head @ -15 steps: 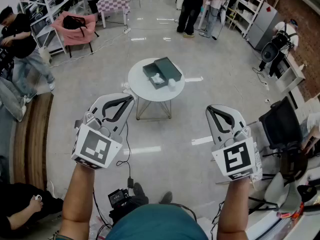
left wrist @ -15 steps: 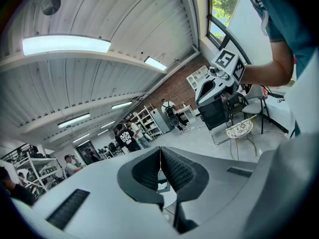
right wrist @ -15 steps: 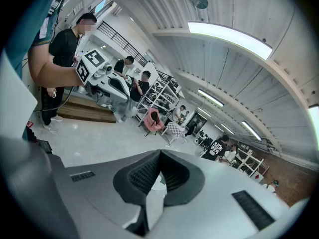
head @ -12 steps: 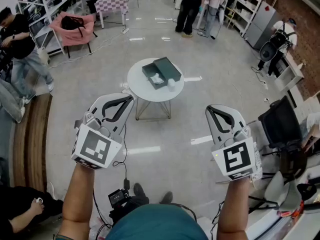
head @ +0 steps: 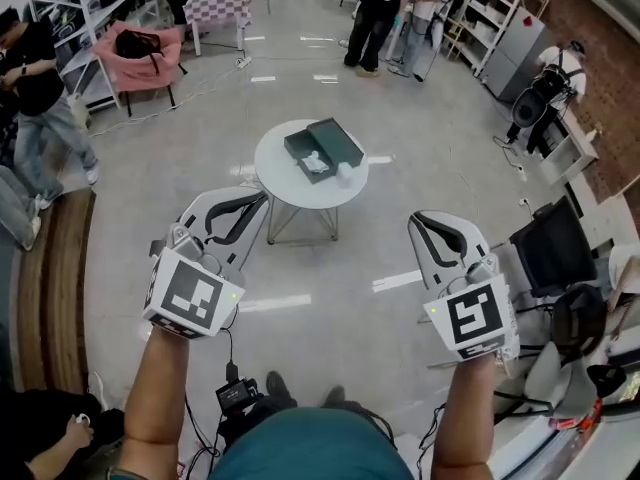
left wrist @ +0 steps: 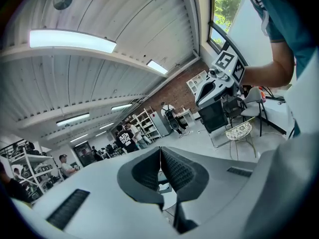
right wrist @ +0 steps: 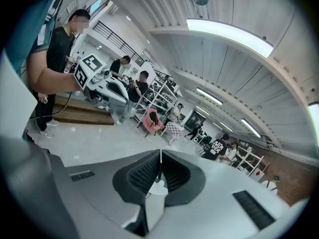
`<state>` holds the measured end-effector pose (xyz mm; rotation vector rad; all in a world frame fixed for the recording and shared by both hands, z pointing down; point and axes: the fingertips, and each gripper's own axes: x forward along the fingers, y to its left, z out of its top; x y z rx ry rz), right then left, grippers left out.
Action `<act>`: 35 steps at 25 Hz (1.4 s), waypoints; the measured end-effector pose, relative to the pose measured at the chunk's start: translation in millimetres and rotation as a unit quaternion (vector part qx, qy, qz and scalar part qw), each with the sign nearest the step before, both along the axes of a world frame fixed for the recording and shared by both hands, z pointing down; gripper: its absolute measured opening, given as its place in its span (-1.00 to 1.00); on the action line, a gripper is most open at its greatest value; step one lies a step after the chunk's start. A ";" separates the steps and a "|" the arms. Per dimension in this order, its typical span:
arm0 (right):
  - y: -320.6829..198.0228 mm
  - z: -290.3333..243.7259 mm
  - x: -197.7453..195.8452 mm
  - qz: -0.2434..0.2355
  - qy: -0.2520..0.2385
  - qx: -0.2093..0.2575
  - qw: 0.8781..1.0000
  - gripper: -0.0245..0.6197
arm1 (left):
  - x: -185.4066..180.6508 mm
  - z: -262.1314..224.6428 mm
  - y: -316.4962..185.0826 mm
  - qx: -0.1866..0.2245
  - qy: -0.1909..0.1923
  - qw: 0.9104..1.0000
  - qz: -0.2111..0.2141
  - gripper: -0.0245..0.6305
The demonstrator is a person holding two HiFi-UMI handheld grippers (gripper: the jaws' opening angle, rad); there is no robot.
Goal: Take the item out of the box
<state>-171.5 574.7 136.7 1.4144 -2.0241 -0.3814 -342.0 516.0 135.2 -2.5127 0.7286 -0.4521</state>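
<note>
The white item is seen in the box on the table, well ahead of the left gripper and right gripper, both squeezed shut with nothing held.

The person wears a teal shirt with short sleeves. The left gripper and the right gripper have pale grey shells, and their jaws are looped and lined in black. Their pads are dark and studded with fine dots, and slotted vents are set into the shells. Each gripper carries a white cube printed with black square markers. A thin black cable hangs below the left gripper and is probably its own lead.
</note>
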 end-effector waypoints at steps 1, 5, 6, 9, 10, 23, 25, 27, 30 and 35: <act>-4.5 -3.6 -8.2 0.001 -0.007 0.000 1.000 -0.80 | -7.8 -2.4 -5.1 0.000 0.001 1.000 0.000 -0.86; -25.9 -2.1 -33.0 -0.007 -0.009 -0.001 1.000 -0.80 | -31.3 3.5 -26.2 -0.007 0.010 1.000 -0.006 -0.86; -34.4 3.7 -37.4 -0.009 -0.009 -0.002 1.000 -0.80 | -36.1 10.7 -33.4 -0.010 0.010 1.000 -0.008 -0.86; -61.1 19.2 -39.0 -0.021 -0.008 0.003 1.000 -0.80 | -40.4 29.8 -54.5 -0.016 0.006 1.000 -0.018 -0.86; -68.0 23.1 -33.5 -0.025 -0.010 0.003 1.000 -0.80 | -36.4 33.8 -59.7 -0.017 0.004 1.000 -0.022 -0.86; -217.4 41.0 90.6 -0.110 -0.047 -0.005 0.993 -0.80 | 86.6 37.1 -174.2 -0.013 -0.034 0.994 -0.101 -0.86; -237.4 42.7 115.5 -0.120 -0.050 -0.006 0.992 -0.80 | 111.5 38.7 -190.8 -0.015 -0.036 0.993 -0.110 -0.86; -254.8 43.5 139.9 -0.133 -0.051 -0.004 0.990 -0.80 | 136.2 40.2 -204.5 -0.017 -0.040 0.992 -0.120 -0.86; -273.6 42.0 182.7 -0.139 -0.062 -0.010 0.988 -0.80 | 178.7 38.4 -219.6 -0.019 -0.048 0.990 -0.133 -0.86; -299.1 40.2 256.2 -0.146 -0.071 -0.006 0.987 -0.80 | 255.0 32.6 -244.9 -0.014 -0.057 0.989 -0.135 -0.86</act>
